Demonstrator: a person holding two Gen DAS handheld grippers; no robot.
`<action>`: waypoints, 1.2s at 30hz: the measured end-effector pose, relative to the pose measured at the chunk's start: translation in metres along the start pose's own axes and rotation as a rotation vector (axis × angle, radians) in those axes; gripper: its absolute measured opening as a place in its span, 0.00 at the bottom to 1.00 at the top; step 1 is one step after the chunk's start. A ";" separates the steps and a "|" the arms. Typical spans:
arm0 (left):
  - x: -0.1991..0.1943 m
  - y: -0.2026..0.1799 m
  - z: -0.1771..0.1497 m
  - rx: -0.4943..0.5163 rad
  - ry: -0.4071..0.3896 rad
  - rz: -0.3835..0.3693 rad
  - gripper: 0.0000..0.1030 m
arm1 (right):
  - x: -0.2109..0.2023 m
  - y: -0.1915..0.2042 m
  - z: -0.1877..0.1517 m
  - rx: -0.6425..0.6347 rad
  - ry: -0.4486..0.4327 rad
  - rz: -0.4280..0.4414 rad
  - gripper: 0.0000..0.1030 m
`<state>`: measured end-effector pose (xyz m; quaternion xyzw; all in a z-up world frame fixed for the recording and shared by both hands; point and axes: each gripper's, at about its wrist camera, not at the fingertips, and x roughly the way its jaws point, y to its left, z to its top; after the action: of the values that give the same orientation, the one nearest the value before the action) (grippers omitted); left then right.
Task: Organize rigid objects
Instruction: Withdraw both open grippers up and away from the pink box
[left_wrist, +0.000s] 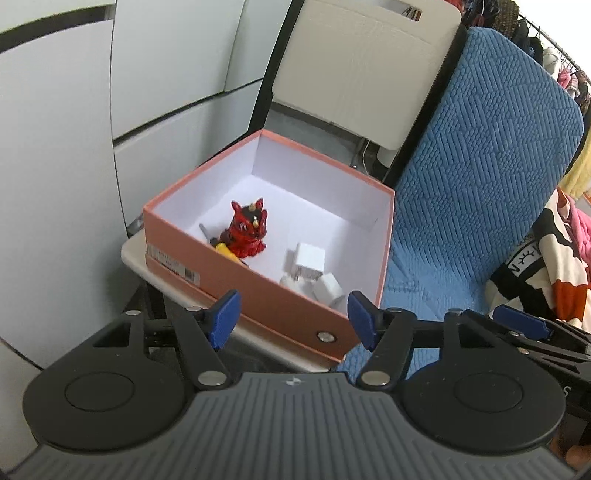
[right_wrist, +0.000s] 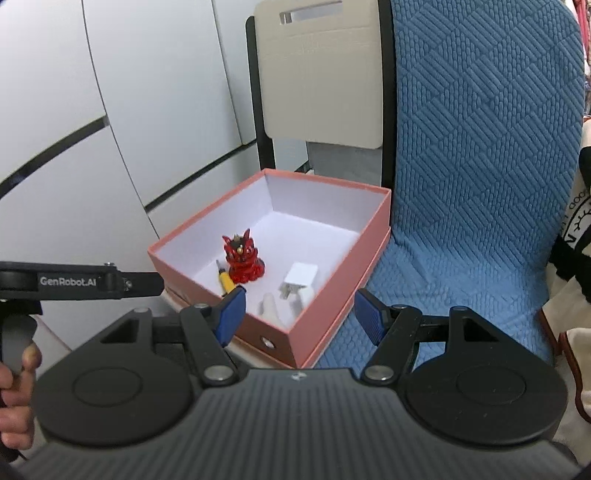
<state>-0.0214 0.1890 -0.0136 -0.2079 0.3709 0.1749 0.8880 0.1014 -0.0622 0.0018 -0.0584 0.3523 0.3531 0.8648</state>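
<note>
Left wrist view: left gripper (left_wrist: 293, 319) is seen spread wide, empty, before the pink box's (left_wrist: 258, 295) near wall; red figurine (left_wrist: 247, 230) inside at 11 o'clock. Right gripper (right_wrist: 299, 315) likewise spread, empty.

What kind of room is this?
Probably a home bedroom or living area: clothes hang on a rack, a chair with a blue quilted cover stands beside white cabinets.

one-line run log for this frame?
left tool: open, empty | right tool: open, empty | pink box: red figurine, yellow screwdriver, white chargers inside
</note>
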 end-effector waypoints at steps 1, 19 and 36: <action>-0.001 0.000 -0.002 0.005 -0.005 0.010 0.72 | 0.000 -0.001 -0.001 0.000 0.003 0.000 0.66; -0.028 -0.008 0.001 0.065 -0.064 0.056 0.99 | -0.004 -0.004 -0.002 0.001 0.001 -0.025 1.00; -0.042 -0.008 0.000 0.077 -0.066 0.084 0.99 | -0.011 0.002 -0.006 0.004 0.008 -0.016 1.00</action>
<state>-0.0450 0.1757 0.0189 -0.1518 0.3561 0.2044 0.8991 0.0909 -0.0687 0.0053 -0.0609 0.3559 0.3450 0.8664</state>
